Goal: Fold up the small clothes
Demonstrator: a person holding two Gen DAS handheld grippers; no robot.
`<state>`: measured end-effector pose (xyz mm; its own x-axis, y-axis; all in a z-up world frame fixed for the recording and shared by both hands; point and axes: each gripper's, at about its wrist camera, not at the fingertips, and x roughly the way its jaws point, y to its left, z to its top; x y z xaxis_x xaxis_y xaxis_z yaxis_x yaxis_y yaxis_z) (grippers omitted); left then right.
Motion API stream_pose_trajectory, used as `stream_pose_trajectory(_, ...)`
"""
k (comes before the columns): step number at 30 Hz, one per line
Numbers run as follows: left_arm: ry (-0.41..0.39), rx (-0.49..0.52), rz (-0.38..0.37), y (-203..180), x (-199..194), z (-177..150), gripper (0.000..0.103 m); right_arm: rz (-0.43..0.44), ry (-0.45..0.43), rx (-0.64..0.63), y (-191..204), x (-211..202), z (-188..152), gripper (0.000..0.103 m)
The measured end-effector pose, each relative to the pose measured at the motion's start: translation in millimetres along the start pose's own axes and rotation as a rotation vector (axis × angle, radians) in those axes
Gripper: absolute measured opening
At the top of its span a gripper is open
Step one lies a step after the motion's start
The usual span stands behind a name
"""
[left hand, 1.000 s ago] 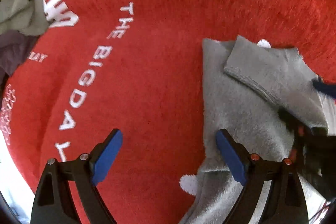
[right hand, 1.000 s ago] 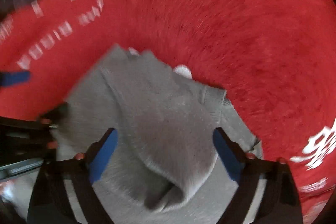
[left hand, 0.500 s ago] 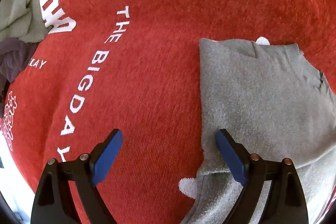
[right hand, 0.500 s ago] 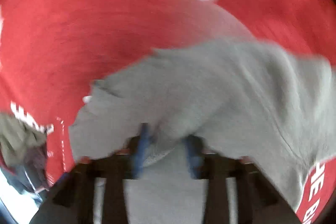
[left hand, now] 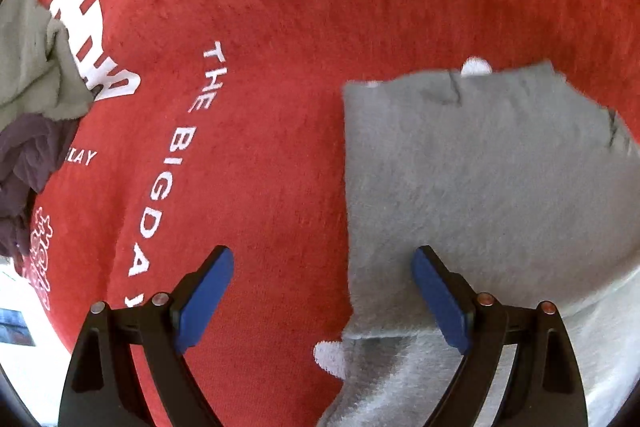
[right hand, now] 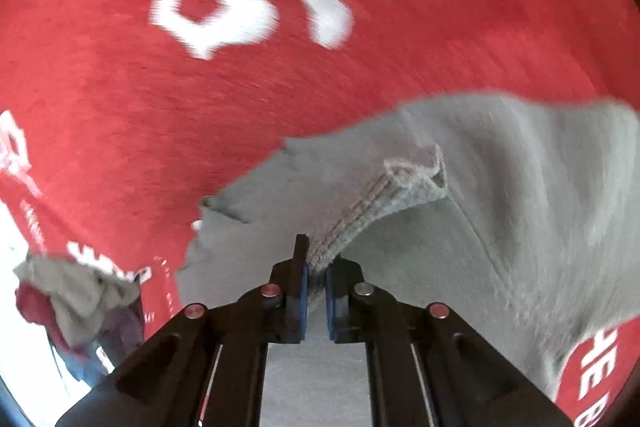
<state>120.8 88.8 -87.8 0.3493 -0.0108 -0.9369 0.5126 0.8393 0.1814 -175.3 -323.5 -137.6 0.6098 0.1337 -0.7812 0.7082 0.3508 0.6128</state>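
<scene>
Partly blurred, right gripper jaws just closed on grey garment hem, left gripper jaws open.

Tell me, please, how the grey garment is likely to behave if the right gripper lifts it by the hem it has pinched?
The grey garment will probably drape limply, since it already sags in soft folds around the right gripper. It looks light, thin knit. The ribbed hem seems grippy, so slipping is unlikely, though loose layers may unfold over the red cloth.

Right gripper pinched on the ribbed hem of the grey garment, jaws just closed onto it; garment lies on red cloth with white lettering; heap of other clothes at lower left, blurred.
</scene>
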Motion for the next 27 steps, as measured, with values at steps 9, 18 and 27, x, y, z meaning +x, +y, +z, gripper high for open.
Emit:
stream_pose_trajectory(9,0.033,0.055,0.025,5.6,-13.5,-2.1,0.097,-0.190,0.041,-0.061,-54.5,-9.8,-22.0,0.023)
stream_pose_trajectory(18,0.063,0.057,-0.096,-34.6,-69.9,-20.7,0.097,-0.299,0.087,-0.088,-65.0,-60.3,-52.9,0.049)
stream_pose_trajectory(27,0.147,0.114,-0.260,-125.6,-90.0,-40.6,0.097,-0.259,0.143,0.025,-98.7,-79.4,-86.6,0.054)
